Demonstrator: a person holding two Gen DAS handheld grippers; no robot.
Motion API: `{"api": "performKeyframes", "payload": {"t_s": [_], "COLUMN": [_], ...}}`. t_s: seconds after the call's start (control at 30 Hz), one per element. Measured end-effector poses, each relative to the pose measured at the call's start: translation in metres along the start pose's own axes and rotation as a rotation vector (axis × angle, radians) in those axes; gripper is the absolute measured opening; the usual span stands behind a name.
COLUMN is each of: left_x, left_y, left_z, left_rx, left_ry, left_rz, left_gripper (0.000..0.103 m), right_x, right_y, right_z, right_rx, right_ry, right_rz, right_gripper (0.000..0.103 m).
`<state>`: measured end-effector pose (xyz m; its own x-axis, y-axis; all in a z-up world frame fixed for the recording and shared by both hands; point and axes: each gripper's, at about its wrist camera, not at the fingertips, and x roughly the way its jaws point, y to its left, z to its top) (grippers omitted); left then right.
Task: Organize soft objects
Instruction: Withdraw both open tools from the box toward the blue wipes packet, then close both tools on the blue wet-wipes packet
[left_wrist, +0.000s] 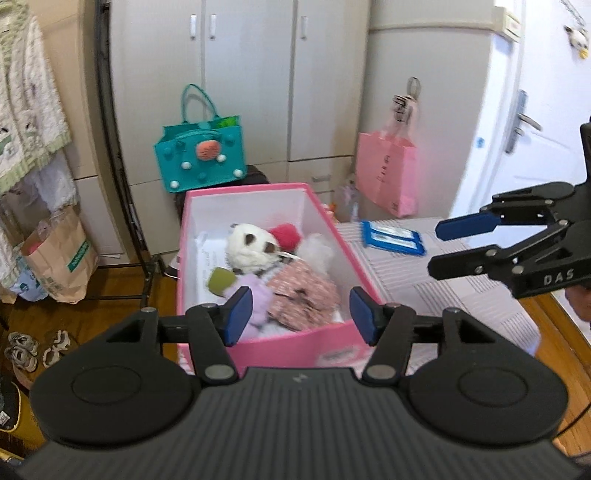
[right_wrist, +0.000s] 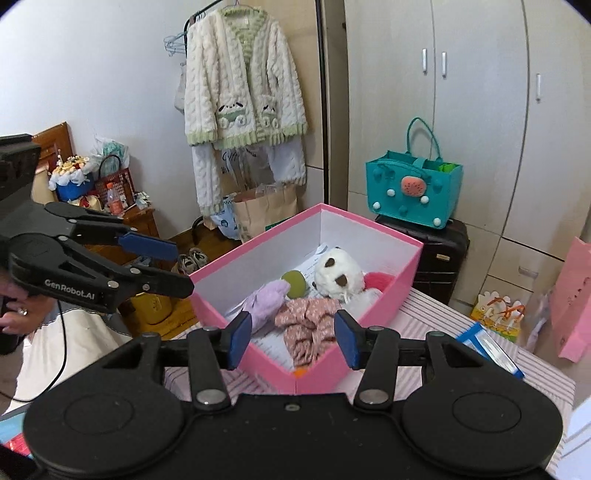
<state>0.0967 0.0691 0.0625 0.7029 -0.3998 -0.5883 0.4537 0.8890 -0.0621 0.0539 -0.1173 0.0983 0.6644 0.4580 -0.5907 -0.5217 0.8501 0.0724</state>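
A pink box (left_wrist: 295, 341) (right_wrist: 369, 317) stands open on a striped table. Inside lie a white plush bear (left_wrist: 251, 245) (right_wrist: 338, 275) with a red hat, a purple plush (left_wrist: 256, 295) (right_wrist: 264, 299), a green ball (left_wrist: 221, 280) (right_wrist: 294, 283) and a pink floral cloth (left_wrist: 303, 299) (right_wrist: 306, 325). My left gripper (left_wrist: 301, 314) (right_wrist: 177, 266) is open and empty above the box's near end. My right gripper (right_wrist: 291, 339) (left_wrist: 436, 245) is open and empty, above the box's near corner.
The striped table (left_wrist: 443, 288) carries a blue packet (left_wrist: 391, 236). A teal bag (right_wrist: 413, 188) sits on a black suitcase (right_wrist: 439, 254) behind the box. A pink paper bag (left_wrist: 388, 170) hangs on the wardrobe. A clothes rack with a cardigan (right_wrist: 240, 81) stands left.
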Motion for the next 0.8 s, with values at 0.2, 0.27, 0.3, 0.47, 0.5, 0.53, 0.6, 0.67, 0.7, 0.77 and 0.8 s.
{"api": "performKeyframes", "payload": {"t_s": [0.2,0.27,0.3,0.47,0.5,0.53,0.6,0.67,0.7,0.77,0.8], "left_x": [-0.006,-0.004,-0.001,0.013,0.016,0.02,0.028,0.036,0.041,0.051,0.059], "left_y": [-0.032,-0.042,-0.048,-0.071,-0.076,-0.081,-0.092,-0.103,-0.108,-0.119,-0.123], "left_z": [-0.017,-0.025,-0.029,-0.04,-0.041,-0.042,-0.045,-0.045,-0.045,-0.043,-0.041], "left_rx": [0.078,0.107,0.118,0.138,0.148,0.16,0.184,0.216,0.234,0.262,0.268], "left_ry": [0.064,0.091,0.106,0.153,0.159,0.162,0.159,0.151,0.146,0.135,0.136], "left_rz": [-0.07,-0.078,-0.081,-0.117,-0.127,-0.134,-0.136,-0.137,-0.134,-0.123,-0.119], "left_gripper": [0.061,0.061,0.061,0.062,0.062,0.063,0.066,0.067,0.068,0.068,0.068], "right_x": [-0.039,-0.049,-0.052,-0.07,-0.072,-0.074,-0.078,-0.08,-0.081,-0.083,-0.084], "right_y": [-0.005,-0.005,-0.004,-0.012,-0.015,-0.019,-0.026,-0.034,-0.037,-0.045,-0.048], "right_z": [-0.034,-0.049,-0.054,-0.089,-0.095,-0.101,-0.111,-0.118,-0.121,-0.125,-0.128], "right_rx": [0.043,0.035,0.033,0.049,0.052,0.057,0.054,0.056,0.059,0.049,0.049], "right_ry": [0.017,0.029,0.032,0.044,0.044,0.042,0.04,0.038,0.039,0.033,0.029], "right_rz": [-0.003,-0.018,-0.025,-0.053,-0.06,-0.071,-0.1,-0.131,-0.142,-0.165,-0.169], "right_gripper": [0.057,0.057,0.057,0.061,0.062,0.062,0.062,0.062,0.062,0.062,0.063]}}
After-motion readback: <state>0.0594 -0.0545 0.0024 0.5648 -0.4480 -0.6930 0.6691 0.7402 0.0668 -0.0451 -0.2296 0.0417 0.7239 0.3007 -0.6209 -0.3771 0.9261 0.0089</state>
